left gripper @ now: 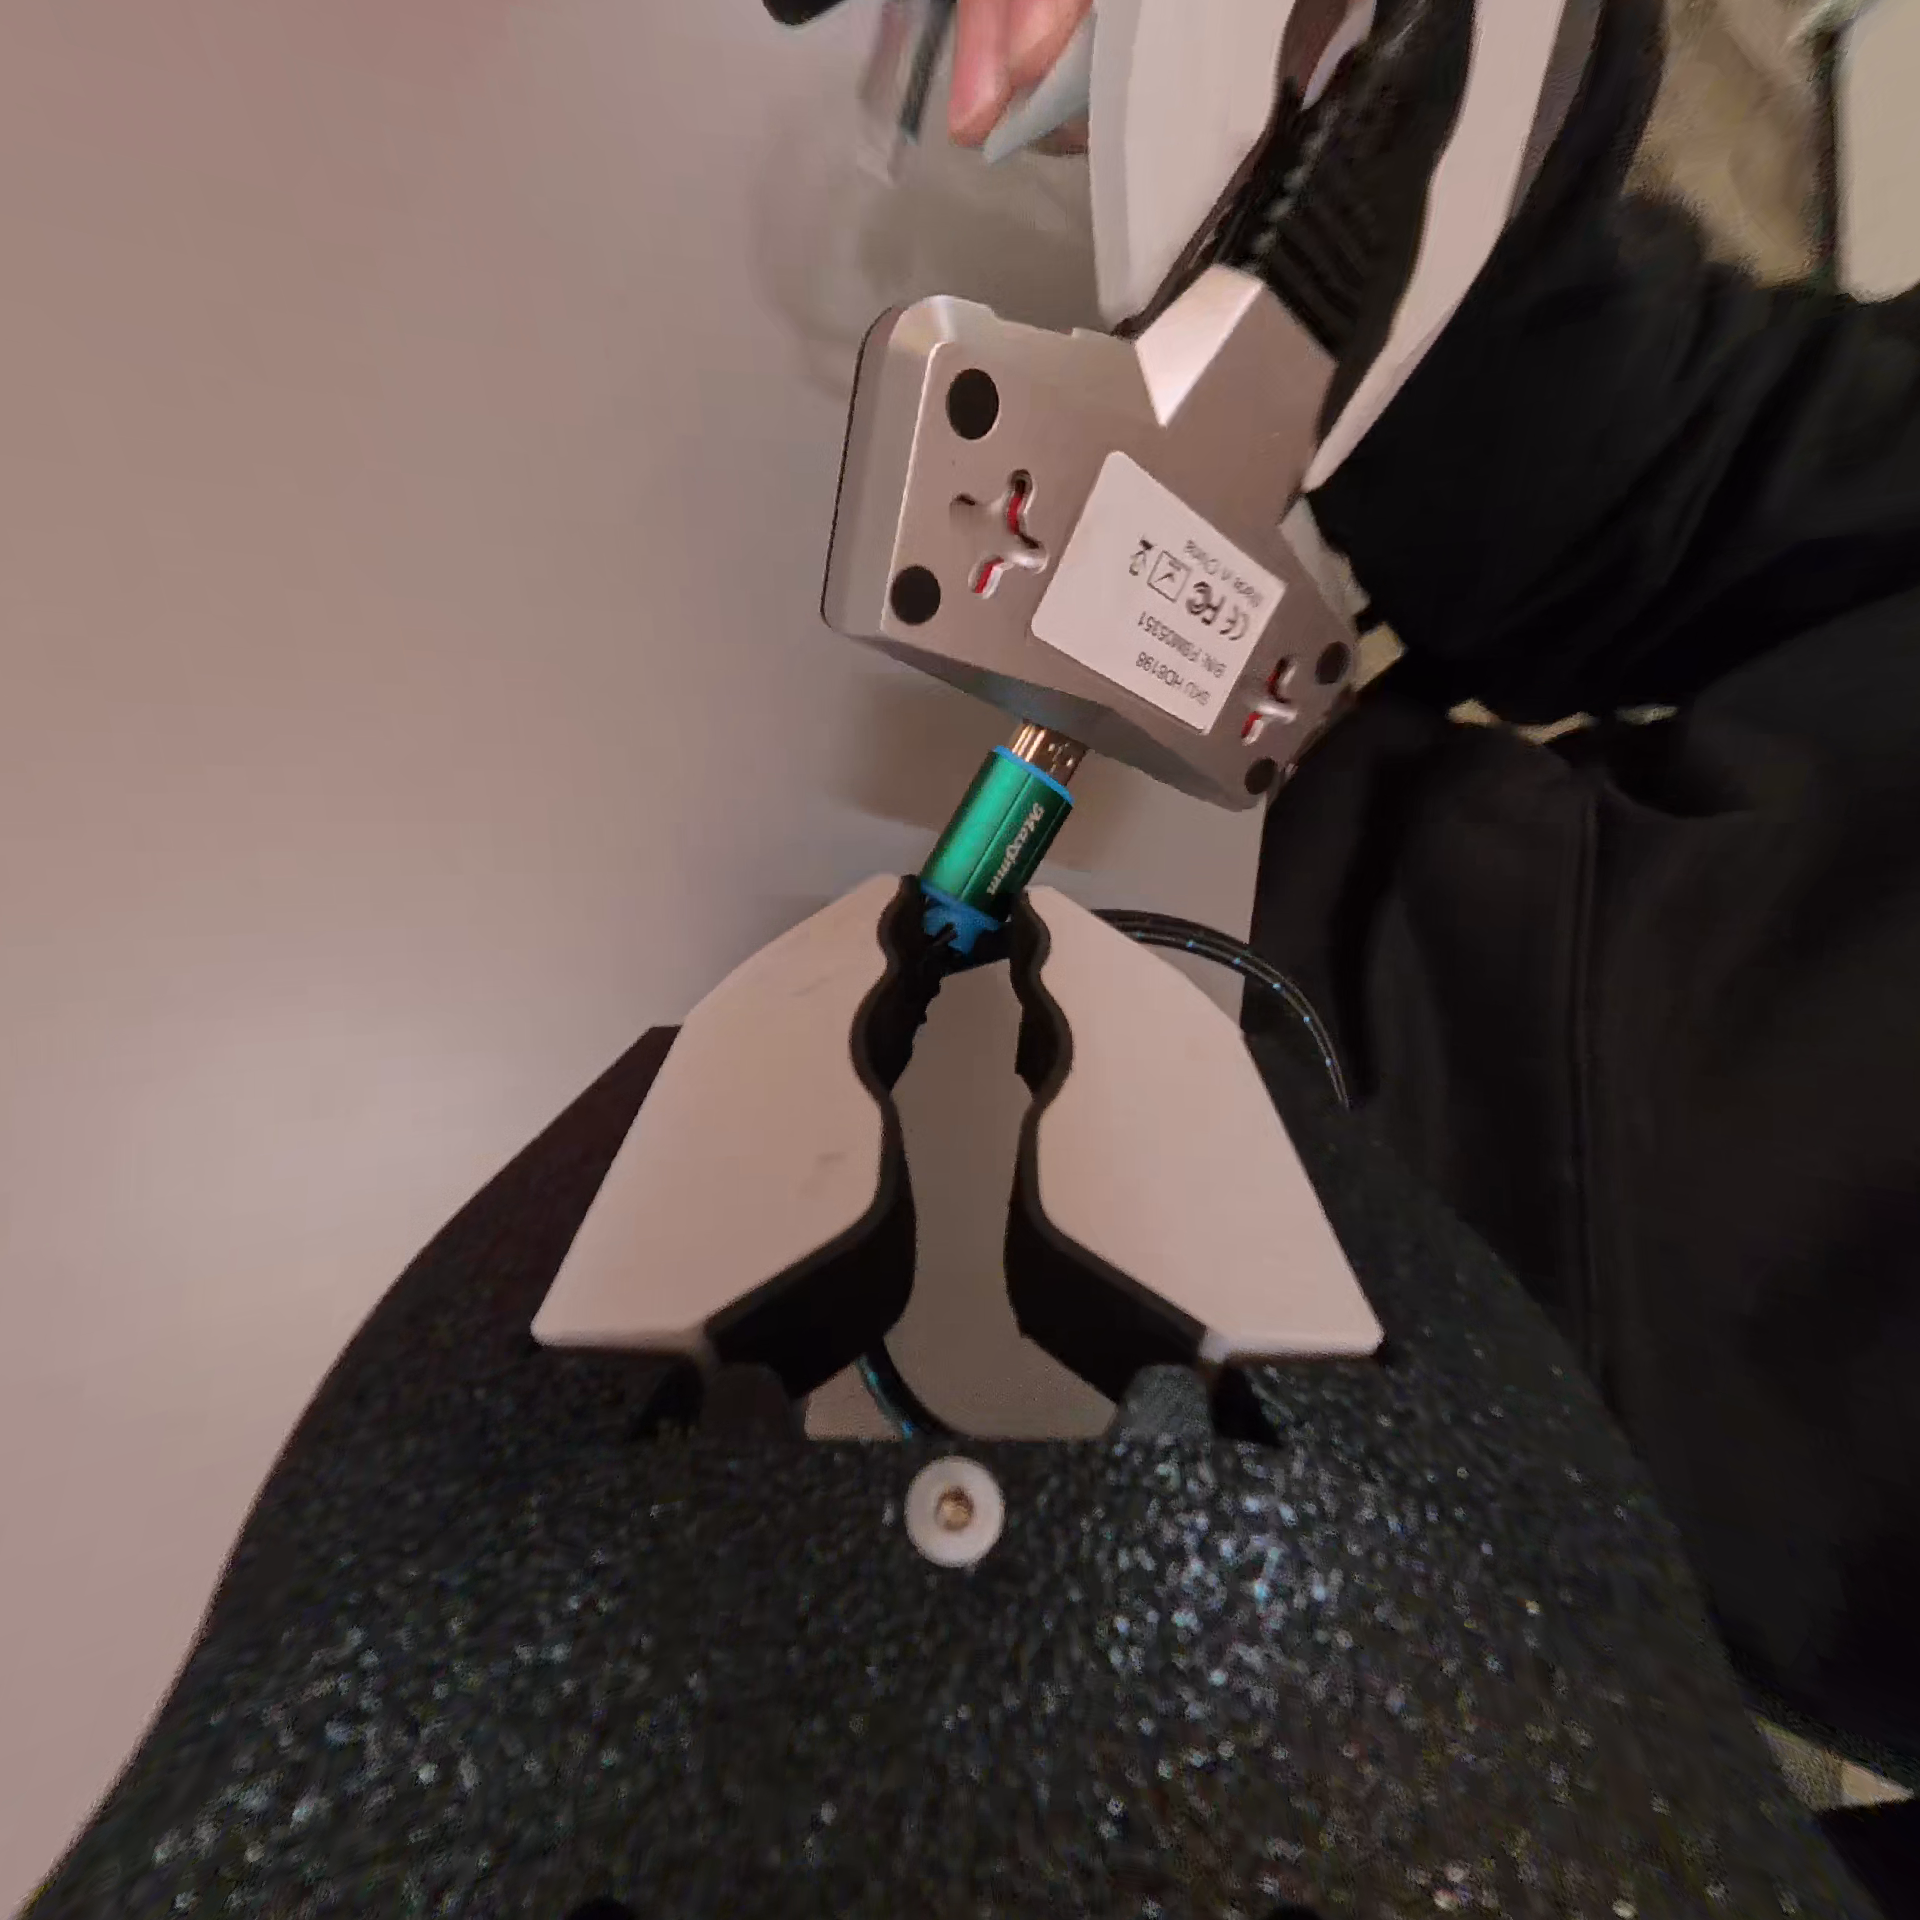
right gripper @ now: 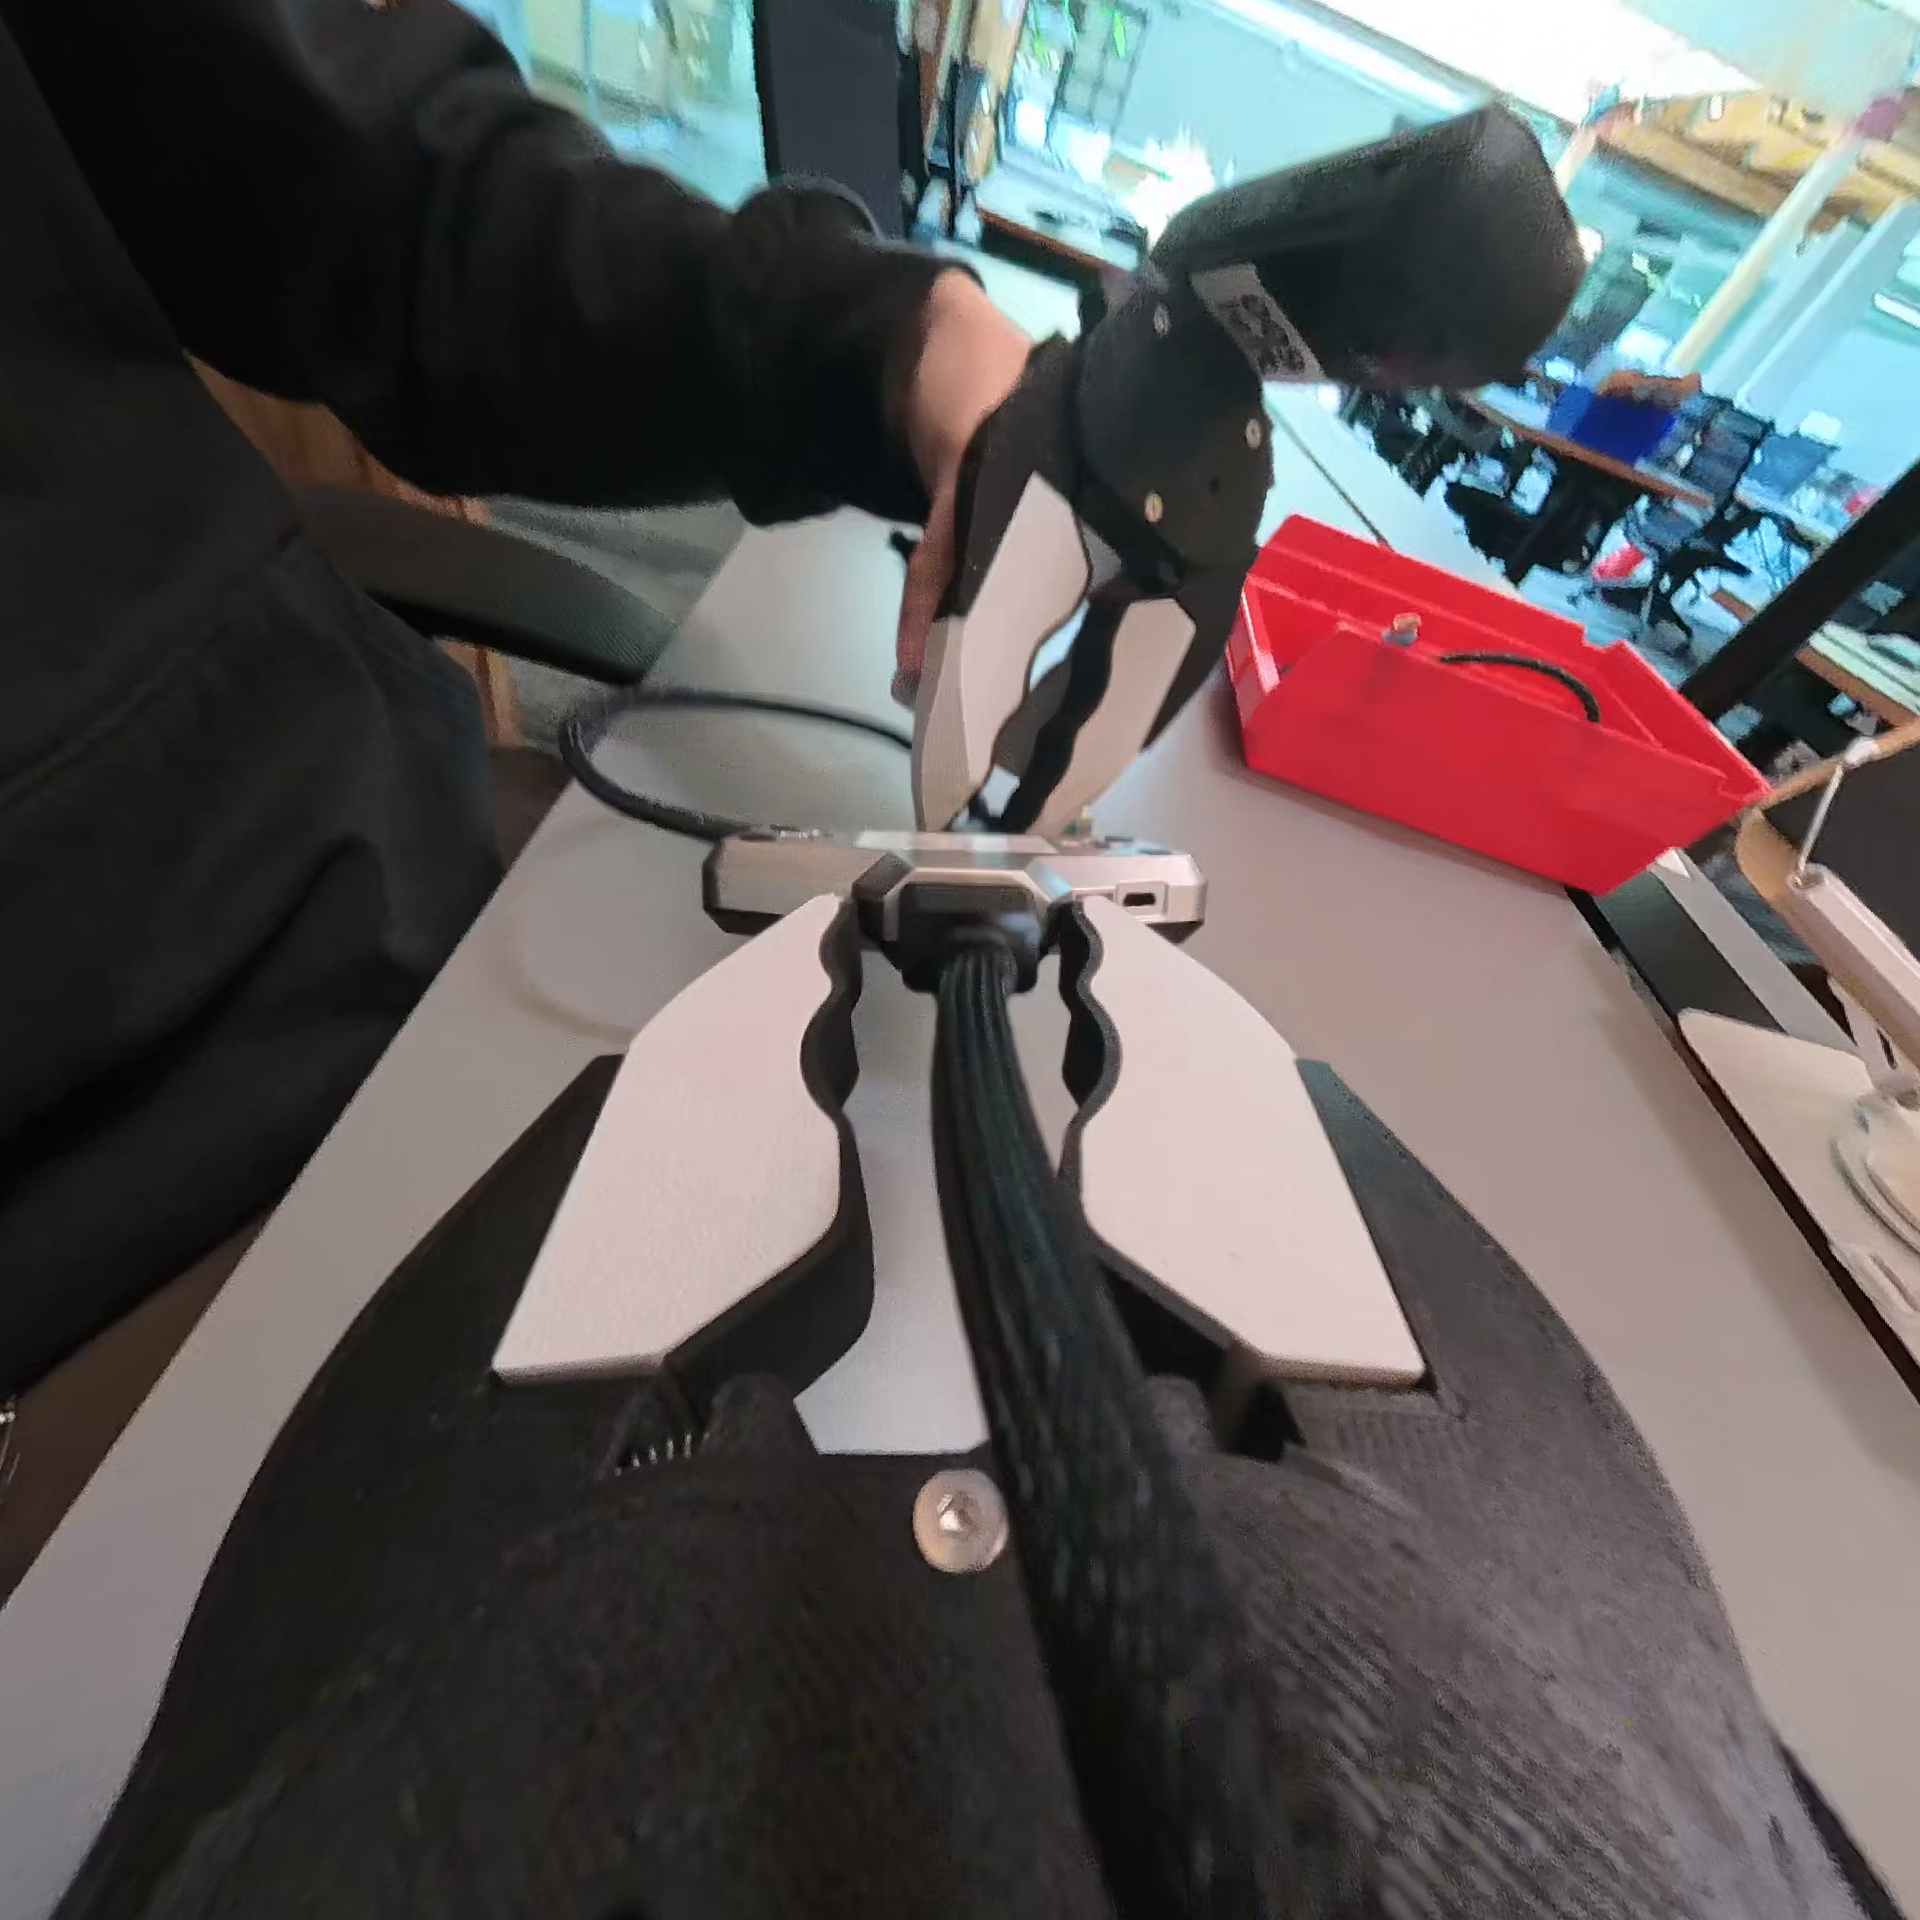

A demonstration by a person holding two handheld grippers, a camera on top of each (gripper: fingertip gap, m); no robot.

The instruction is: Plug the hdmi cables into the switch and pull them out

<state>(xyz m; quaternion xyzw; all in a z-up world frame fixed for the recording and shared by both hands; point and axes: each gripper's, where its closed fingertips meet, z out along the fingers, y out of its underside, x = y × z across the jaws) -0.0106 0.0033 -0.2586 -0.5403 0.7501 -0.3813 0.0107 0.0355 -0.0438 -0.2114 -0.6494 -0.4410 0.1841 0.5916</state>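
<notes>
Underneath, switch (left gripper: 1081,561) label, green plug (left gripper: 987,842) in left jaws; right jaws grip black plug (right gripper: 961,904)

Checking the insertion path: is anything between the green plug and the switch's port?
Nothing visible: the green plug, held by the left gripper, has its metal tip already at the port on the silver switch.

white table (right gripper: 1403,1039) with a red bin (right gripper: 1475,748), a black cable loop (right gripper: 644,790), a lamp base (right gripper: 1870,1143)
</notes>
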